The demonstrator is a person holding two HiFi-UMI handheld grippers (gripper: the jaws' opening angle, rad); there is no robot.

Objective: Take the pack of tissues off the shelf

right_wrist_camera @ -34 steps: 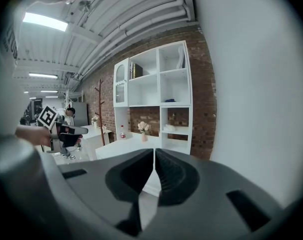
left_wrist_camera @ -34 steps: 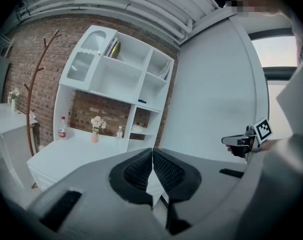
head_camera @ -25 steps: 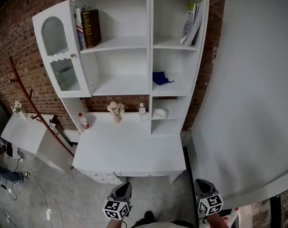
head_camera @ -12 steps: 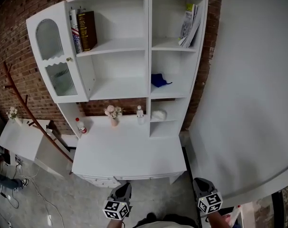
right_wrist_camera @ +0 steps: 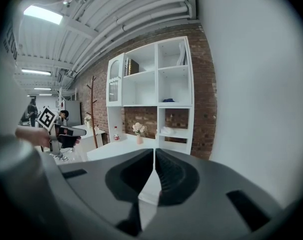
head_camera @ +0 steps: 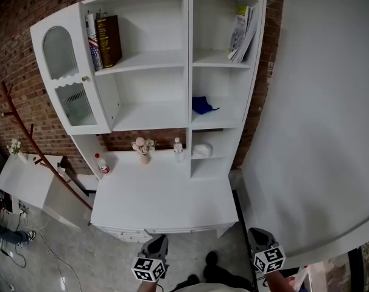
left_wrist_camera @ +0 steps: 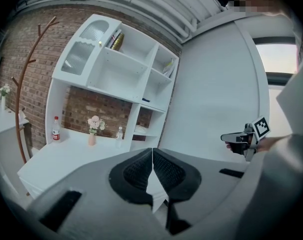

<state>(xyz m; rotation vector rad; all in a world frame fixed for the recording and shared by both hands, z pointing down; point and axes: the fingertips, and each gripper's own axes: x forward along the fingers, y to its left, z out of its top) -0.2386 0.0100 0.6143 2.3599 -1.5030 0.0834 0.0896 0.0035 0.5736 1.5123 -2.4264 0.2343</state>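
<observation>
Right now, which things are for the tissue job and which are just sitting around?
For the job:
- pack of tissues, in the lower right cubby of the shelf
- left gripper and right gripper, both shut and empty

Just sitting around:
- books
- magazines
- blue cloth
- flowers
- small clear bottle
- red-capped bottle

Too small for detail: pack of tissues (head_camera: 202, 150), 12 o'clock. Cut by btm edge, 6 o'clock: left gripper (head_camera: 158, 241) & right gripper (head_camera: 258, 233). Can't ID blue item (head_camera: 202, 104).

tissue pack (head_camera: 202, 150), seemingly, sits in the shelf (head_camera: 189, 72), right of a bottle (head_camera: 178, 146).
</observation>
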